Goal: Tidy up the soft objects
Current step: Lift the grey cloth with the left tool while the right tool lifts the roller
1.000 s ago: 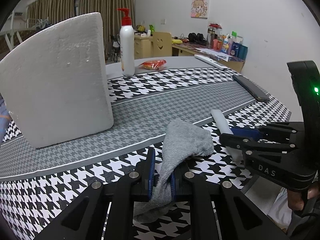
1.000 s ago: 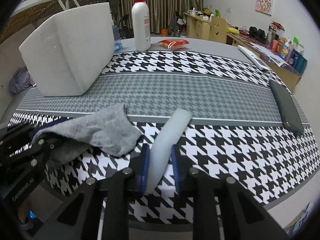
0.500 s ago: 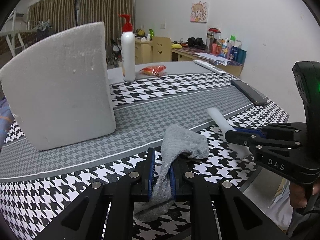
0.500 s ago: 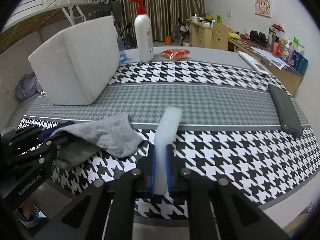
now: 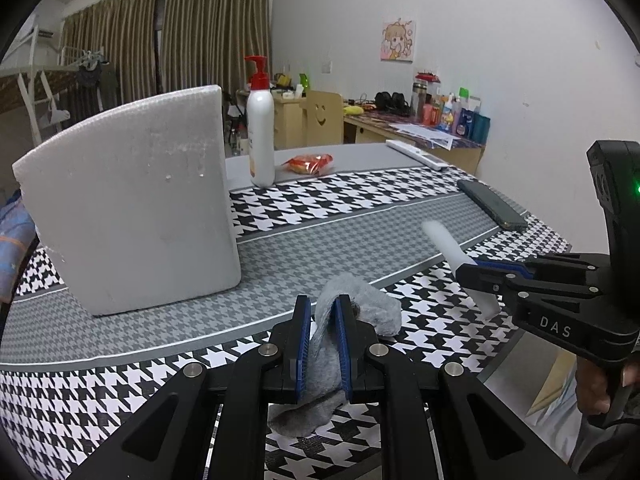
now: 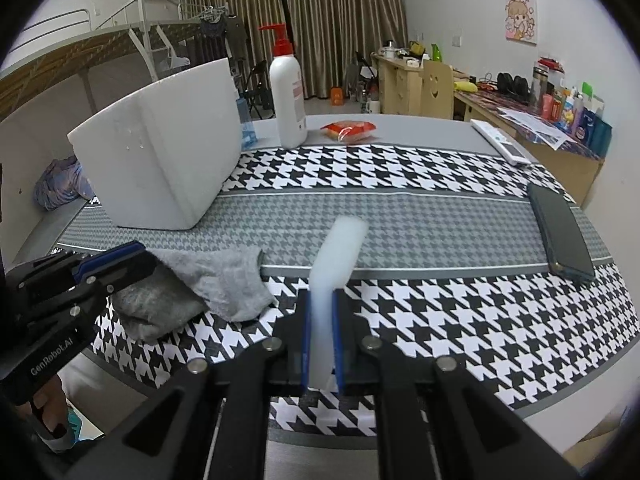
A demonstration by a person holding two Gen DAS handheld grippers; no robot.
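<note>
My left gripper (image 5: 322,312) is shut on a grey cloth (image 5: 360,300) and holds it just above the near edge of the houndstooth table (image 5: 340,216); the cloth droops below the jaws. It also shows in the right wrist view (image 6: 208,280). My right gripper (image 6: 322,300) is shut on a white foam strip (image 6: 340,248) that sticks up and forward; it shows at the right of the left wrist view (image 5: 444,244). A large white foam box (image 5: 132,196) stands at the back left, also seen from the right wrist (image 6: 160,160).
A white pump bottle (image 5: 260,140) and a red snack packet (image 5: 308,162) stand at the far side. A dark phone (image 6: 562,230) lies at the right edge, a white remote (image 6: 500,142) behind it. A cluttered desk (image 6: 540,120) is beyond the table.
Both grippers have risen and pulled back from the table. The cloth and the foam strip have lifted with them; the right jaws closed tighter on the strip.
</note>
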